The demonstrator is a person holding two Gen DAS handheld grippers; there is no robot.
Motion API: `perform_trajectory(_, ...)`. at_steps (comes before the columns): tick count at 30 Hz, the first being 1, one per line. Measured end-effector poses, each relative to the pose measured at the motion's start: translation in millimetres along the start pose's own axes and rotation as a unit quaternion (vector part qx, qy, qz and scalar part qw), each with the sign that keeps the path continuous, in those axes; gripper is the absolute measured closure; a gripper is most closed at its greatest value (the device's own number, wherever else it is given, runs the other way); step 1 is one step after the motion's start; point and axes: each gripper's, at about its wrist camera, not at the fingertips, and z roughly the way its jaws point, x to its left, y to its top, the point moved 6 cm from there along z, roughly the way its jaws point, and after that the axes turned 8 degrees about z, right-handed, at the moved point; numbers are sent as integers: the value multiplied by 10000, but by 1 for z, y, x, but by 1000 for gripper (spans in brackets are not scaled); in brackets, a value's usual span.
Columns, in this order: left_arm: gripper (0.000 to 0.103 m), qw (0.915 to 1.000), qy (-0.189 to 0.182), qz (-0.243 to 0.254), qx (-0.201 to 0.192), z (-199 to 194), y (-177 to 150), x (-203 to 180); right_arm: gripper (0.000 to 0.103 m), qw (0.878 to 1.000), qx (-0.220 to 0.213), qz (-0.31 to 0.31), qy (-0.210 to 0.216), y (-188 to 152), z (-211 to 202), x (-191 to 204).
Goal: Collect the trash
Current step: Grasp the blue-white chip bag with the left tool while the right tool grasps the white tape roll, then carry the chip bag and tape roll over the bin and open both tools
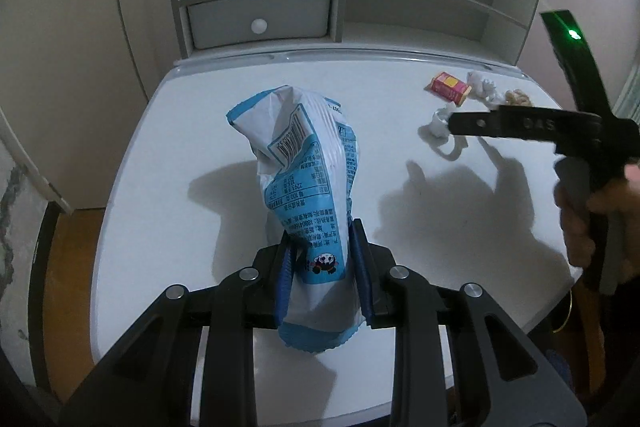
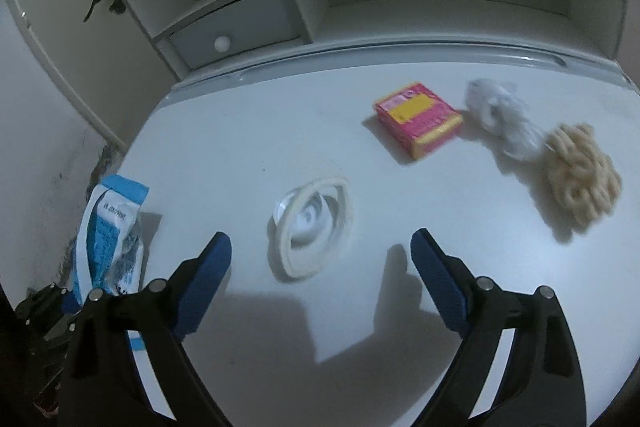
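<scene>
One piece of trash is in hand and the rest is still out on the white tabletop [image 2: 240, 155]. The left claw [image 1: 325, 267] is clenched on a blue-and-white snack bag [image 1: 308, 179], its blue pads pressing the lower part of the bag, which stands up crumpled above the tabletop near the front left edge. No bin or trash bag shows in either view, so I cannot tell where the snack bag is meant to go.

The right claw [image 2: 320, 251] is released, its jaws spread wide with nothing between them, hovering just above a crumpled white wrapper [image 2: 312, 227] that lies flat near the middle of the tabletop. By its position, this looks like the next pick. Further back and to the right lie a pink-and-yellow carton [image 2: 418, 119], a wad of white tissue [image 2: 500, 115] just beside it, and a tan clump of peel-like scraps [image 2: 580, 175] touching the tissue. So, as I judge it, roughly one of five items is secured and four remain untouched.
</scene>
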Motion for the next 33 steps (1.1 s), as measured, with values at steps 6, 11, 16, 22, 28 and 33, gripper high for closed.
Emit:
perform_trajectory(6,77,10000,-46,34,-9,0,0,-2,63,9988,43,-489,-93,0,12,9)
perform_trajectory(11,77,9999,-58,72,-48,-2,3,-7,66,9983,-67,-574,-61,-8,-1,7)
perform_trajectory(16,77,9995,-163,228,-130,-5,14,-28,92,9988,-189,-463,-13,-16,-26,-8)
perform_trajectory(22,77,9973,-435,557,-198,1,33,-77,92,9986,-296,-292,-339,-33,-62,-55)
perform_trajectory(28,77,9912,-812,968,-384,2,60,-144,92,9979,-429,102,-464,-63,-107,-113)
perform_trajectory(33,77,9801,-1267,1470,-420,4,69,-219,92,9923,-768,581,-773,-88,-163,-173)
